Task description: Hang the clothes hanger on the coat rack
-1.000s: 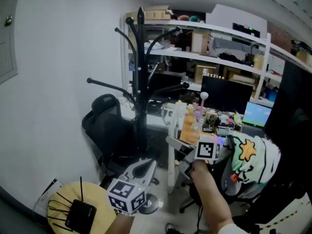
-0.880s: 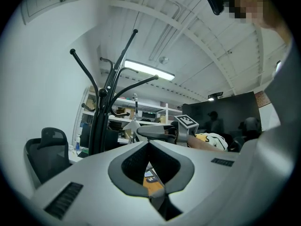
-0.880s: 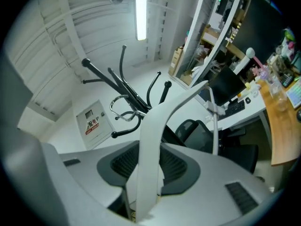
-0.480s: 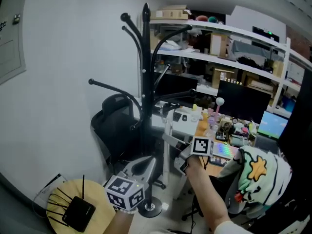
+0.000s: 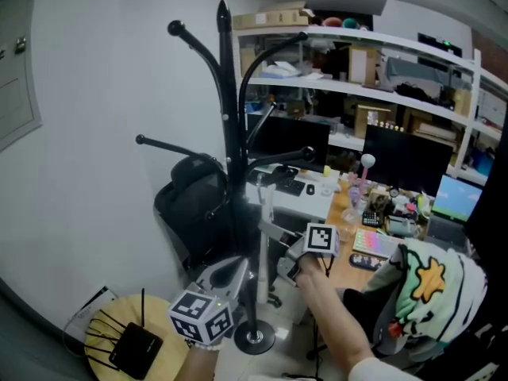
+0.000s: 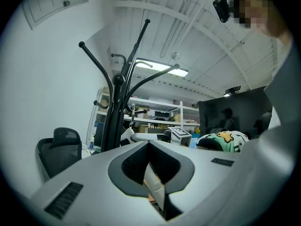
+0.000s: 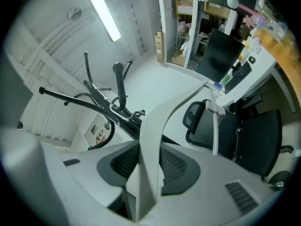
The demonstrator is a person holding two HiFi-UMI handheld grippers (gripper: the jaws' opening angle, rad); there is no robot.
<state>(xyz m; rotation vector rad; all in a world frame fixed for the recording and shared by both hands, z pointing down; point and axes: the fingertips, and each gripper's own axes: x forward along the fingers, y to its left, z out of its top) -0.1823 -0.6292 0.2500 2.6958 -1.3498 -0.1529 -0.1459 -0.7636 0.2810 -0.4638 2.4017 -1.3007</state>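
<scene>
The right hand-held gripper [image 5: 290, 254] [image 7: 149, 157] is closed narrowly on the white plastic clothes hanger [image 5: 264, 221] [image 7: 160, 121]; in the right gripper view one flat white arm of the hanger runs up from between the pads and bends away to the right. In the head view the hanger stands just right of the pole of the black metal coat rack [image 5: 229, 133] [image 7: 94, 100], low down, below the rack's lower curved arms and on none of them; whether it touches the pole is hard to tell at this size. The left hand-held gripper [image 5: 236, 271] [image 6: 149, 145] is nearer and further left, beside the rack's round base, its jaws drawn together at the tips with nothing between them. A black office chair [image 5: 194, 205] stands left of the pole; a round wooden stool [image 5: 163, 330] carrying a black router sits at the near left; the cluttered surface [image 5: 337, 213] with dark monitors lies to the far right.
</scene>
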